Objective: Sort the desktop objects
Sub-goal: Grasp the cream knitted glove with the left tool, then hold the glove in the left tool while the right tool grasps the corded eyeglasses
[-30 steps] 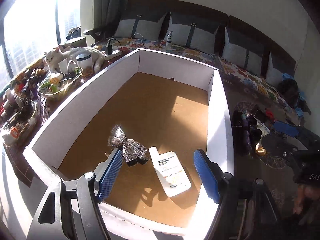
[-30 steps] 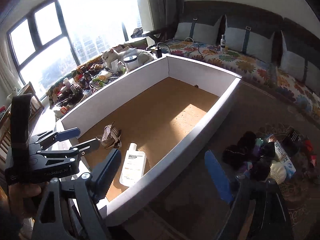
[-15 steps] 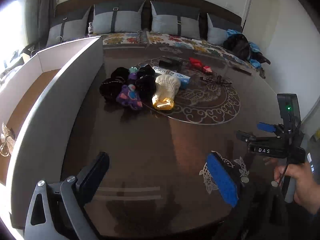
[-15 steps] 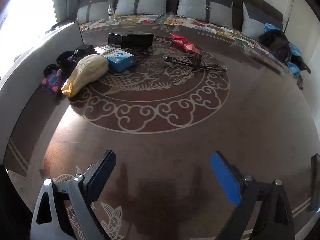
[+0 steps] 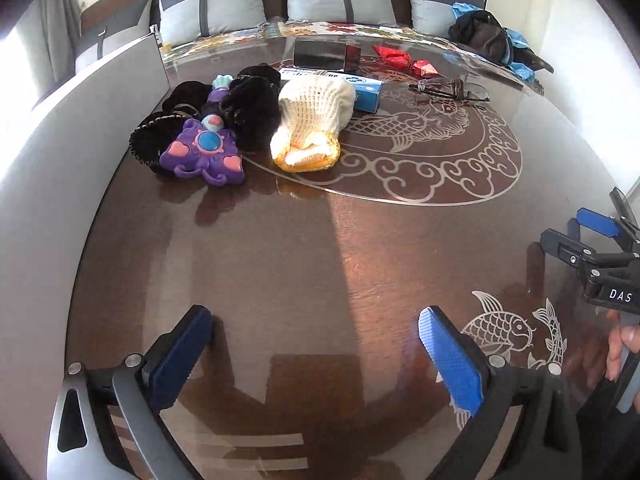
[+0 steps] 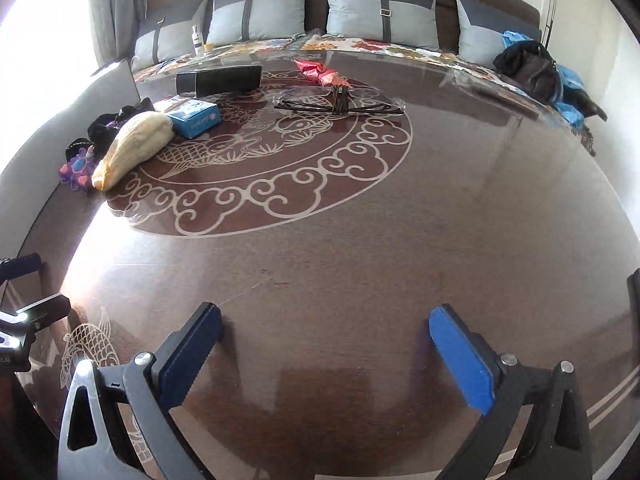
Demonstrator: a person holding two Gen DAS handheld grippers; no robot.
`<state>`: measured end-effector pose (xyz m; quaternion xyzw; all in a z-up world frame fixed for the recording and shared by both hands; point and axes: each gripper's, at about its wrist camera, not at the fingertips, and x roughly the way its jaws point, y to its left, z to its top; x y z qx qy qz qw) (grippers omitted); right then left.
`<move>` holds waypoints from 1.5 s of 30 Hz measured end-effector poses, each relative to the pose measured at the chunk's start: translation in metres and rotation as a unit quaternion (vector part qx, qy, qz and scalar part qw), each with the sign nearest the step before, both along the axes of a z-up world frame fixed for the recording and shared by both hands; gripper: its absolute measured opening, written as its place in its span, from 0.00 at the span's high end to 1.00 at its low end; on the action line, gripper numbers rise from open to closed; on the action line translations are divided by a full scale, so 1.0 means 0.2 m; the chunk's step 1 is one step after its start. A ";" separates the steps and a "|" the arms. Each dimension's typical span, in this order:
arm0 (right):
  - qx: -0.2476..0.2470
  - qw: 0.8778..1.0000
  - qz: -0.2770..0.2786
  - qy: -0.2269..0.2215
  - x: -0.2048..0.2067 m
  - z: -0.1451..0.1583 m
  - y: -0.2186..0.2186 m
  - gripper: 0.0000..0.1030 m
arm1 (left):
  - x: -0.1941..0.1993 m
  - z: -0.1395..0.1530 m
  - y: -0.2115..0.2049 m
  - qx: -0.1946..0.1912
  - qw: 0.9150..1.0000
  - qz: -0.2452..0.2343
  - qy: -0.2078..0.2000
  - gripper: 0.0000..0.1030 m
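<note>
Unsorted pile on table [image 5: 360, 248], beside box wall [image 5: 80, 128]: purple toy [image 5: 204, 152], knit glove [image 5: 312, 120], blue carton [image 6: 194, 116], glasses [image 6: 340, 100]. My left gripper [image 5: 316, 352] and right gripper [image 6: 326, 356] gape wide, empty. Most sorting left, I judge.

Harsh blown-out daylight from the left, glare across the glossy table [image 6: 360, 260], fisheye-bent edges.
</note>
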<state>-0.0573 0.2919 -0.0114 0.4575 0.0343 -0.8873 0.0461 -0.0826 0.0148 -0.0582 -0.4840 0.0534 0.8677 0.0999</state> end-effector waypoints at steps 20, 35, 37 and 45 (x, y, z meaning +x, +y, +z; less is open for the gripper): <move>0.000 1.000 -0.001 0.001 0.00 0.00 0.00 0.00 | -0.61 0.05 0.18 -0.004 1.000 0.021 -0.006 0.37; 0.000 1.000 0.000 0.001 0.00 0.00 0.00 0.00 | 0.01 0.04 0.06 0.000 1.000 -0.006 0.010 0.30; 0.000 1.000 0.000 0.001 0.00 0.00 0.00 0.00 | 0.02 0.01 0.07 -0.004 1.000 -0.020 0.003 0.07; 0.000 1.000 0.000 0.002 0.00 0.00 0.00 0.00 | -0.20 0.00 0.03 -0.005 1.000 0.016 0.004 0.04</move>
